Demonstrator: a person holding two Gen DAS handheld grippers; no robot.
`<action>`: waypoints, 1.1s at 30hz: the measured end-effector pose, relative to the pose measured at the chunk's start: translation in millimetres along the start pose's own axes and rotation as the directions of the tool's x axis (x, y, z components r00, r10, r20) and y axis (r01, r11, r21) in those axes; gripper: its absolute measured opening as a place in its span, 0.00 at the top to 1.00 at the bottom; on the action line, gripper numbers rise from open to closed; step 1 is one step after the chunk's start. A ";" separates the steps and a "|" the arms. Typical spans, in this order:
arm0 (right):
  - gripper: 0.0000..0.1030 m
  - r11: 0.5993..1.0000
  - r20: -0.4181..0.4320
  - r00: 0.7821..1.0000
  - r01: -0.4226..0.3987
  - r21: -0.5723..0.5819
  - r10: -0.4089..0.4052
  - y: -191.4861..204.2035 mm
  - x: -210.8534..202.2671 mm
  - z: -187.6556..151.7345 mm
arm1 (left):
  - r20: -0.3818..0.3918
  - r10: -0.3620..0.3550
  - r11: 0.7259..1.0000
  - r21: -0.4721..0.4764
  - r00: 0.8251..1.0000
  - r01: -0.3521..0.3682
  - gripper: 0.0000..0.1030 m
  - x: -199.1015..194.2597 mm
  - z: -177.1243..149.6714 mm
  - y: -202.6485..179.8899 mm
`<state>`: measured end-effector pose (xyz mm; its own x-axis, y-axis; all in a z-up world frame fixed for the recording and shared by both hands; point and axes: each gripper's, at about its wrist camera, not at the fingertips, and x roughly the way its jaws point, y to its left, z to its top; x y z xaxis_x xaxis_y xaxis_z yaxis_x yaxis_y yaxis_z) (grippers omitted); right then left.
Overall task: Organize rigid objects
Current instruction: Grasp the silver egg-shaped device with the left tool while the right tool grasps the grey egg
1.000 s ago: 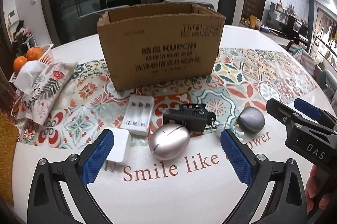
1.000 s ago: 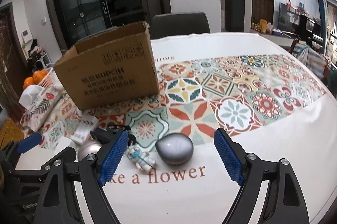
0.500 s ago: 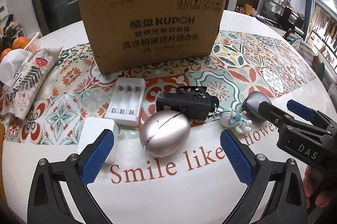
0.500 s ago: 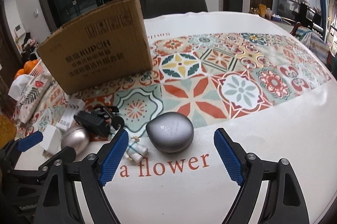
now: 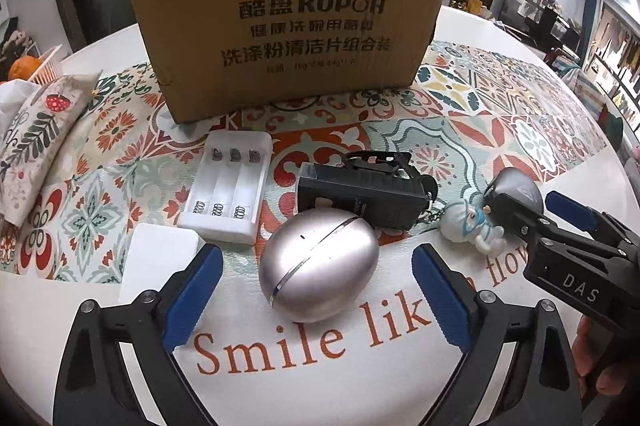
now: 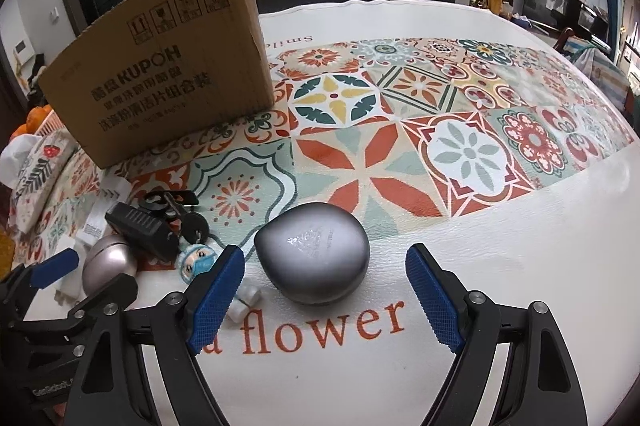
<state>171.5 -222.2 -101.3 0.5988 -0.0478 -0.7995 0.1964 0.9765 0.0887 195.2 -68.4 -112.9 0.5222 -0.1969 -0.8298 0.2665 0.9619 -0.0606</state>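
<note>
Battery holder [image 5: 226, 186] left of the egg case [image 5: 318, 262] — box [image 5: 288, 18] behind both.

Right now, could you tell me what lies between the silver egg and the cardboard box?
In the left wrist view, the black device lies between silver egg and cardboard box.

Left gripper [image 5: 316, 290]: jaws wide apart, silver egg-shaped case [image 5: 319, 269] between the blue pads, untouched.
Right gripper [image 5: 532, 204]: enters from right; near finger overlaps grey pebble-shaped case [image 5: 520, 186].
Row on table [image 5: 280, 378]: white adapter [image 5: 160, 258], battery charger [image 5: 228, 192], black device [image 5: 362, 200], astronaut figurine [image 5: 470, 226].
Behind: cardboard box [image 5: 288, 22], upright.
</note>
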 end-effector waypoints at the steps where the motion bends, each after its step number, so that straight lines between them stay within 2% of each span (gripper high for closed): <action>1: 0.19 1.000 0.000 1.000 0.005 -0.002 -0.005 0.4 2.3 0.3 | -0.001 -0.001 1.000 0.000 1.000 0.001 0.08 1.1 0.5 -0.3; 12: 0.21 1.000 0.018 1.000 0.003 -0.016 -0.003 0.3 10.6 0.5 | -0.013 -0.006 1.000 0.003 1.000 0.006 0.25 13.4 0.9 -1.8; 15: 0.24 1.000 0.026 1.000 -0.004 -0.020 0.005 0.8 10.3 0.0 | -0.002 -0.002 1.000 0.005 1.000 0.002 0.33 12.8 0.1 -1.5; 17: 0.30 1.000 0.030 0.999 -0.021 -0.018 0.021 1.0 9.9 -0.6 | 0.005 -0.004 1.000 0.006 1.000 0.004 0.41 11.9 0.1 -1.7; 20: 0.39 0.999 0.032 0.998 -0.047 -0.020 0.047 2.8 8.3 -1.5 | 0.011 -0.016 1.000 -0.003 1.000 0.016 0.41 10.7 -0.5 -0.7; 33: 0.40 0.999 0.054 0.998 -0.039 -0.005 0.039 -1.8 -2.3 -5.6 | 0.042 -0.029 1.000 0.003 0.999 0.029 0.42 -2.1 -3.7 -7.1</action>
<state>165.5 -222.7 -103.0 0.6468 -0.0211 -0.7624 0.1692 0.9787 0.1165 189.2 -74.1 -112.8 0.5476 -0.2327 -0.8038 0.2840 0.9552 -0.0830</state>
